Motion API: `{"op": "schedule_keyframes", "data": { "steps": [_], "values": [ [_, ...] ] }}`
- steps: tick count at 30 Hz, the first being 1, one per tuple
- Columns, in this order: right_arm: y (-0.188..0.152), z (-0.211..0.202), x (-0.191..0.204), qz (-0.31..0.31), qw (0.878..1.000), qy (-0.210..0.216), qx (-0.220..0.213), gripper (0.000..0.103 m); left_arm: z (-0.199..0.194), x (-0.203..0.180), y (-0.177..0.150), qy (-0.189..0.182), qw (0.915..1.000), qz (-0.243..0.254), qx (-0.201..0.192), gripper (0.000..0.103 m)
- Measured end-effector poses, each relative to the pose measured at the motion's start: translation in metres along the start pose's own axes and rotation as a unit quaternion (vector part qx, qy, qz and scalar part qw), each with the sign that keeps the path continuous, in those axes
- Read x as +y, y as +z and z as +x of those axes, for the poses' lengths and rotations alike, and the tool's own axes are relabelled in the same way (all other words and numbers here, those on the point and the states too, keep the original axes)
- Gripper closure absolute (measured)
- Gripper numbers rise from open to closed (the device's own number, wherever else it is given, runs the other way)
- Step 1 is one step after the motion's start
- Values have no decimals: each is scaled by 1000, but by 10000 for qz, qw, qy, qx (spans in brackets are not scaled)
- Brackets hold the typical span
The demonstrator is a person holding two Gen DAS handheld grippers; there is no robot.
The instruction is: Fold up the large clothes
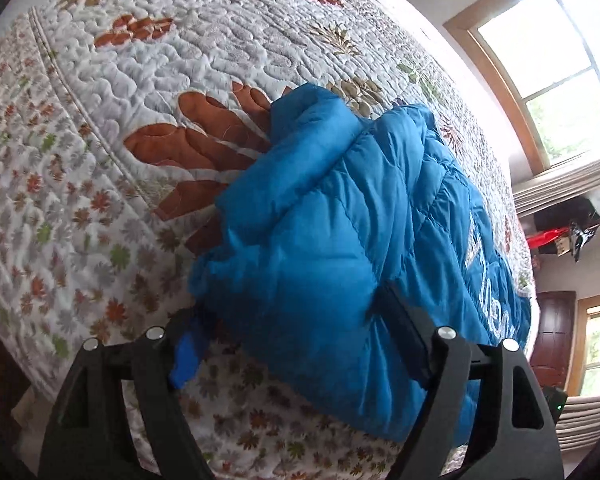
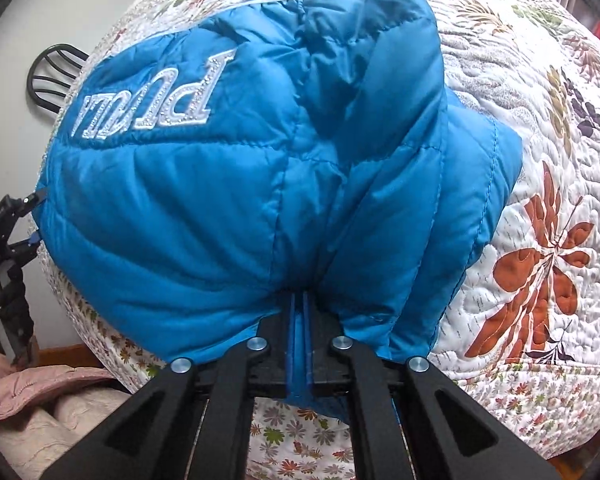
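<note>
Right wrist: puffy blue jacket (image 2: 236, 184) (white lettering) pinched by right tool (image 2: 300, 312); left tool (image 1: 288, 320) spread.

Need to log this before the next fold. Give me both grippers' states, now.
Left gripper: open, jaws wide around a bunch of the blue jacket, not clamped.
Right gripper: shut on the jacket's edge.

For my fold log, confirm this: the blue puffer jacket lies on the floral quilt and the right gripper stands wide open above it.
Wrong on the gripper. The right gripper is shut on the blue puffer jacket, as the right wrist view shows. The jacket does lie on the floral quilt.
</note>
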State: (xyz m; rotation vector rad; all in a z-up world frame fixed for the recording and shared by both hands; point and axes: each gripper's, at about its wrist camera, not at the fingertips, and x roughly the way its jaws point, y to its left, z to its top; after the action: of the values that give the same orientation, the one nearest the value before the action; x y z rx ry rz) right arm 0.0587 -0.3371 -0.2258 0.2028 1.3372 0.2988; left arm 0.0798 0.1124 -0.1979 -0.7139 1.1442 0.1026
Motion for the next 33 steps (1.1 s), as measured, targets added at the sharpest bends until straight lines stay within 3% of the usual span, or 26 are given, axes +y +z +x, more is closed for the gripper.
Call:
{"op": "schedule_keyframes", "data": {
  "steps": [3, 5, 7, 9, 14, 19, 33],
  "values": [
    [1, 2, 7, 9, 10000, -52, 4, 101, 2, 7, 1, -298, 9993, -228, -45, 52],
    [2, 4, 13, 12, 10000, -94, 30, 101, -5, 6, -4, -445, 9987, -207, -147, 75],
    [5, 6, 18, 0, 9999, -141, 65, 101, -22, -1, -8, -602, 9977, -69, -295, 80],
    [9, 7, 23, -10, 9998, -182, 108, 101, -27, -5, -10, -545, 9979, 70, -354, 80],
    [16, 11, 32, -29, 9996, -207, 165, 101, 10, 23, -11, -584, 9981, -178, 33, 77],
    [21, 15, 39, -41, 9995, -267, 174, 101, 15, 15, -15, -395, 9992, 107, 18, 76],
    [7, 18, 34, -18, 9998, -208, -9, 101, 19, 9, -16, -495, 9986, 160, -65, 79]
  ]
}}
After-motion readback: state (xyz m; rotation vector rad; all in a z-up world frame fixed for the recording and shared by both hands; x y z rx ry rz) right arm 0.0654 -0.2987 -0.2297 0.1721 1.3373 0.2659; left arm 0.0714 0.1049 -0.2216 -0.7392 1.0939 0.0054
